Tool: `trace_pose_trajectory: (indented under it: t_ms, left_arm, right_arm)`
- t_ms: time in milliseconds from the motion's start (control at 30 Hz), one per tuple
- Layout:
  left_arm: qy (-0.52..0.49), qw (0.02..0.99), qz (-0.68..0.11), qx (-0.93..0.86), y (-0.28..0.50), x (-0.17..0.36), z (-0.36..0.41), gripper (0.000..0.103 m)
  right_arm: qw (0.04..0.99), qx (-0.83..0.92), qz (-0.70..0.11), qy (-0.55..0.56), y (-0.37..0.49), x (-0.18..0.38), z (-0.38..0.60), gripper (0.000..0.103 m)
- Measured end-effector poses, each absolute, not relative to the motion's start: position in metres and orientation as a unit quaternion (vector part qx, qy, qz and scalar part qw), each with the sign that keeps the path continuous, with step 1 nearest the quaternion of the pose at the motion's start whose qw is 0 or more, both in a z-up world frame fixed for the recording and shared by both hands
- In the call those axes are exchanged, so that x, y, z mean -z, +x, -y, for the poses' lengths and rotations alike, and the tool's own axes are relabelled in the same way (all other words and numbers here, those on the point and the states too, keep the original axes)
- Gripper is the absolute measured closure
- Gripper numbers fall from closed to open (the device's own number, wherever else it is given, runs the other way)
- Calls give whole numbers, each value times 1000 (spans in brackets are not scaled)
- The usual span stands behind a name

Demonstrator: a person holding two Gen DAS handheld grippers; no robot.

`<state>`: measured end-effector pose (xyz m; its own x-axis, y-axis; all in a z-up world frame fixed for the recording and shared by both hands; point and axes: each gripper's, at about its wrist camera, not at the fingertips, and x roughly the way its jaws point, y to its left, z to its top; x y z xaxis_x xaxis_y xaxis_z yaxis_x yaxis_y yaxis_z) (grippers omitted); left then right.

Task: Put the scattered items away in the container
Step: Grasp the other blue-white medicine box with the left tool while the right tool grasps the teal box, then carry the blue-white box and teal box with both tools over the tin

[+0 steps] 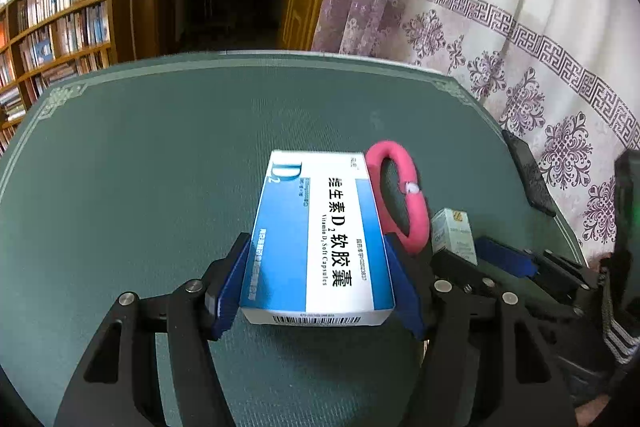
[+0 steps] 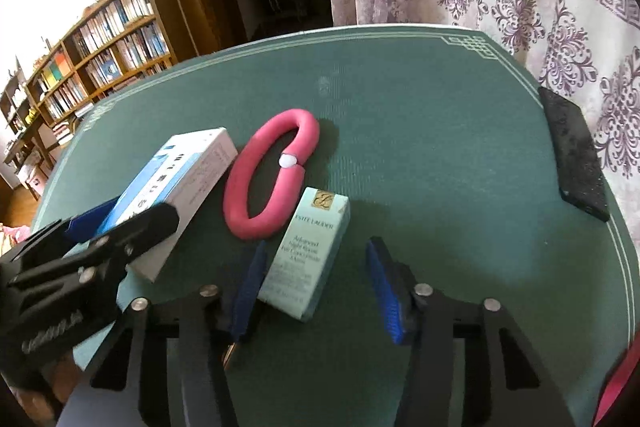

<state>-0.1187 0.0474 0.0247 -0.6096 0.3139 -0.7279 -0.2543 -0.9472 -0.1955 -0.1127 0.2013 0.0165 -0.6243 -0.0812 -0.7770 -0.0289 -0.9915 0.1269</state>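
From the left wrist camera, the left gripper [image 1: 316, 287] has its two blue pads clamped on the long sides of a blue-and-white cardboard vitamin D box [image 1: 320, 239], one pad against each flank. The box sits over a dark green table mat with a pale border [image 1: 160, 155]. Just beyond the box's right edge lies a pink foam ring with a white snap [image 1: 394, 195], touching or nearly touching the box. Right of the ring stands one small pale mint carton [image 1: 456, 235], with the right gripper [image 1: 480, 259] reaching in around it. A black flat slab [image 1: 528, 175] lies near the mat's right edge, well apart. A wooden bookshelf full of books [image 1: 60, 19] and a white curtain with purple patterns [image 1: 520, 27] stand behind.

From the right wrist camera, the right gripper [image 2: 316, 287] straddles the mint carton [image 2: 308, 251]; its left pad touches the carton's side, while the right pad stands clear, so the jaws are apart. The ring [image 2: 268, 179] crowds the carton's far corner. The vitamin box [image 2: 176, 195] lies left, in the left gripper [image 2: 104, 227]. Two boxes, one ring, one slab [image 2: 576, 151]; no container shows.
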Motion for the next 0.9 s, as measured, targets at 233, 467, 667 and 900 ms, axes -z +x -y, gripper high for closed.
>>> trace_pose_trajectory:
  t_ms: [233,467,667,900]
  left_arm:
    - [-422,155,36,-892,-120,-14,-47,34]
    - [-417,151,40,-896,-117,-18,-46,35]
    - [-395,158,45,-904,-111,-33,-45,35]
    - [-385,172,40,-906,-106,-43,-54,35]
  right_arm:
    - [1,903,46,428,-109,-13,-206,73]
    - [-3,903,56,425,-91,-16,-214,76]
    - [-8,911,62,408,-67,-30,-221,76]
    - [-22,922,72,380,-29,-56,-236,76]
